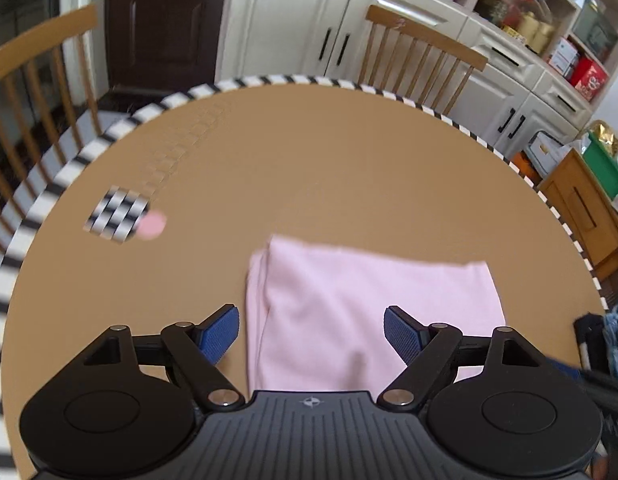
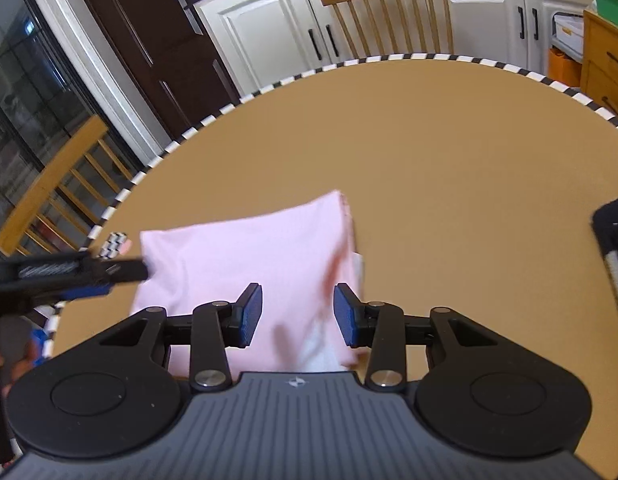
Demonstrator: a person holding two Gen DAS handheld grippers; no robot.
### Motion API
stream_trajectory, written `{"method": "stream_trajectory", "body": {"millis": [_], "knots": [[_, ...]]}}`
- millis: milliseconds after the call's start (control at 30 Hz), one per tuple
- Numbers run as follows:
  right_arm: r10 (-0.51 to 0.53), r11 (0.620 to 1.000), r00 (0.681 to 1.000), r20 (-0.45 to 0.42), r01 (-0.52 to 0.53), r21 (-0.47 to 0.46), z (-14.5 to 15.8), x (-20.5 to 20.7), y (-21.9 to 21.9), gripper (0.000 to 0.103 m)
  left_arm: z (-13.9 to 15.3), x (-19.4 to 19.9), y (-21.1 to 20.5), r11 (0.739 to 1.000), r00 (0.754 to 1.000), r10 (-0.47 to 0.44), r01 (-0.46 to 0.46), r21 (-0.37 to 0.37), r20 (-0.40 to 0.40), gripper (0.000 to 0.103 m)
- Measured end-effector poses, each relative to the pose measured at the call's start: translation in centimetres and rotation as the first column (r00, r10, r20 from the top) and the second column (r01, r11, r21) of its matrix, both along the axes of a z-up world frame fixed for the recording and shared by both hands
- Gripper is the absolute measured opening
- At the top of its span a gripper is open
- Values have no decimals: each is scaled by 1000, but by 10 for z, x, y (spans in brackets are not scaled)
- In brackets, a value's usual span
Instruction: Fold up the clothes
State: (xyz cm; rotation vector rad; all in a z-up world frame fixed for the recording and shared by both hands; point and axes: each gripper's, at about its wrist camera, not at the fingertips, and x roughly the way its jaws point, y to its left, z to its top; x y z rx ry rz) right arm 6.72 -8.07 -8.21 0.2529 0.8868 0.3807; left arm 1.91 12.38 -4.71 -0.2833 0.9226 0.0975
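Observation:
A folded pink garment (image 1: 369, 300) lies flat on the round tan table (image 1: 309, 160), near its front edge. My left gripper (image 1: 309, 316) hovers over the garment's left half with its blue pads (image 1: 219, 336) spread wide and nothing pressed between them. In the right wrist view the same garment (image 2: 249, 252) shows a fold ridge and a white patch near its right edge. My right gripper (image 2: 297, 292) stands open above that edge, its pads apart from the cloth. The left gripper (image 2: 125, 280) shows from the side at the garment's left corner.
The table has a black-and-white striped rim (image 2: 389, 58). A small checkered marker with a pink dot (image 1: 117, 214) lies on its left side. Wooden chairs (image 1: 421, 52) (image 2: 57, 188) stand around it, with white cabinets (image 2: 269, 28) behind. A dark object (image 2: 613, 240) sits at the table's right edge.

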Motion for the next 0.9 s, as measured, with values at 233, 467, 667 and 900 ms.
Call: {"method": "stream_trajectory", "body": {"millis": [233, 467, 667, 900], "knots": [[20, 1000, 1000, -19, -20, -5, -12, 13, 18, 42, -29, 32, 4, 999, 996, 10, -6, 39, -92, 78], [-3, 1000, 998, -66, 3, 0, -28, 19, 22, 43, -41, 34, 29, 996, 992, 65, -57, 75, -106, 84], [-9, 1000, 998, -60, 8, -3, -25, 18, 20, 47, -37, 27, 44, 991, 990, 92, -81, 106, -107, 86], [-88, 990, 996, -36, 91, 106, -2, 8, -26, 51, -4, 13, 77, 989, 989, 146, -145, 40, -12, 86]]}}
